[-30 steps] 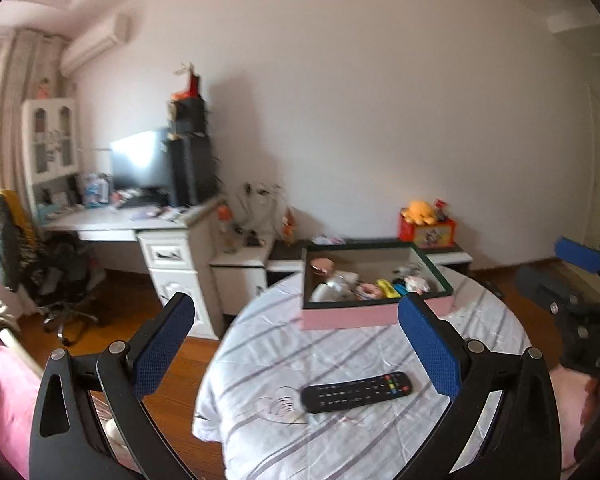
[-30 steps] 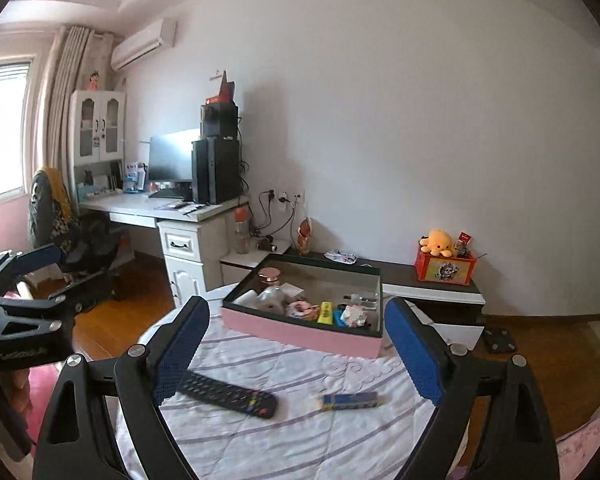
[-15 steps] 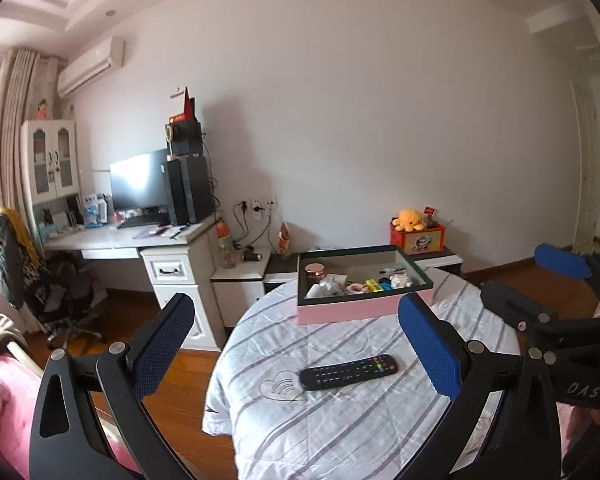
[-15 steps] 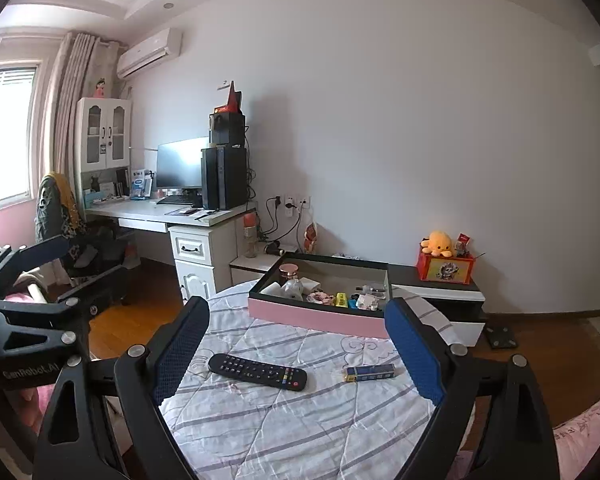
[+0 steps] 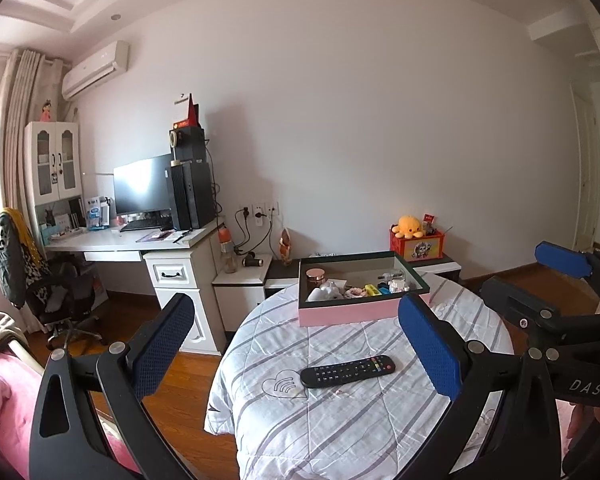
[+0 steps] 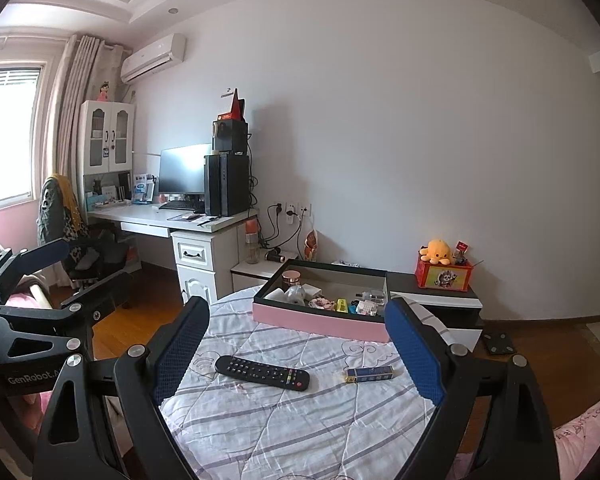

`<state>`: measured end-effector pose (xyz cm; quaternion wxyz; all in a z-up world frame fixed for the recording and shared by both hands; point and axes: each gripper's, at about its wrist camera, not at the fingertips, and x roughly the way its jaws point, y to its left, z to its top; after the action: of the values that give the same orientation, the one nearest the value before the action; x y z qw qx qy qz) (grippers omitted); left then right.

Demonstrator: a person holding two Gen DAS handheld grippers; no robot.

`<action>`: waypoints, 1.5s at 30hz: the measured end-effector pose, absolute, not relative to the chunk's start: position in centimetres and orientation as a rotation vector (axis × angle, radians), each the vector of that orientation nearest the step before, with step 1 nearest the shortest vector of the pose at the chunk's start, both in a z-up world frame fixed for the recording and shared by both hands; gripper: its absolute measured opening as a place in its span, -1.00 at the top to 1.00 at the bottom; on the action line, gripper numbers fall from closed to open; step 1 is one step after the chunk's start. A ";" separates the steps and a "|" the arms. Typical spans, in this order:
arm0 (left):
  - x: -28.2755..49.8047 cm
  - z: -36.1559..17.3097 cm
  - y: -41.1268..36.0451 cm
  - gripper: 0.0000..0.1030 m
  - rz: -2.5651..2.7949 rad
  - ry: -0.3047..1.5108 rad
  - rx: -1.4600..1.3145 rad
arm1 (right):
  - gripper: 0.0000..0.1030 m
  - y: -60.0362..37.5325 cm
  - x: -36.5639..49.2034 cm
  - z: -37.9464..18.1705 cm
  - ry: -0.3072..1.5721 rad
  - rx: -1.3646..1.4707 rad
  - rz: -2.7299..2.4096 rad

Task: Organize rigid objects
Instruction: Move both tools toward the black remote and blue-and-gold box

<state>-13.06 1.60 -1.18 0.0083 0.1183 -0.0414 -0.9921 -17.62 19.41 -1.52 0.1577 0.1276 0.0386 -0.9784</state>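
Both the left gripper [image 5: 296, 344] and right gripper [image 6: 296, 344] stand wide open and empty; ahead, the remote [image 6: 262, 372] lies crosswise mid-desk [image 6: 300, 432], nearer the left; the small blue box [image 6: 368, 374] nearer the right, before the pink tray [image 6: 320, 322].

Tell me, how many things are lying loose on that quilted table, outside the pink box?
2: a black remote control near the middle, and a small blue box to its right. The gripper fingers may hide more.

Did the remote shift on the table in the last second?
No. The remote lies at the same spot left of the small blue box, in front of the pink tray; only the cameras pulled back.
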 end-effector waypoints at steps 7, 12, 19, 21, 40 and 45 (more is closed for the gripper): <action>-13.3 -1.3 1.8 -1.00 -3.107 -0.132 0.375 | -0.77 19.6 -17.6 -1.6 0.112 0.373 -2.809; -14.0 -1.6 2.4 -1.00 -3.107 -0.144 0.387 | -0.77 20.1 -18.2 -1.9 0.099 0.386 -2.811; -15.6 -2.5 3.2 -1.00 -3.106 -0.157 0.432 | -0.77 20.7 -19.7 -2.8 0.081 0.430 -2.820; -16.4 -3.0 3.5 -1.00 -3.110 -0.161 0.462 | -0.77 21.0 -20.3 -3.3 0.076 0.454 -2.822; -26.9 -13.9 5.3 -1.00 -3.066 -0.204 1.060 | -0.77 23.7 -29.1 -13.3 0.021 0.902 -2.772; -29.6 -16.8 4.0 -1.00 -3.009 -0.253 1.179 | -0.77 24.4 -31.7 -16.4 0.001 1.036 -2.737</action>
<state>-29.59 4.04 -16.85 -0.0500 0.3632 -0.0778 -0.9271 -31.65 24.40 -16.37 0.1073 0.3521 0.0004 -0.9298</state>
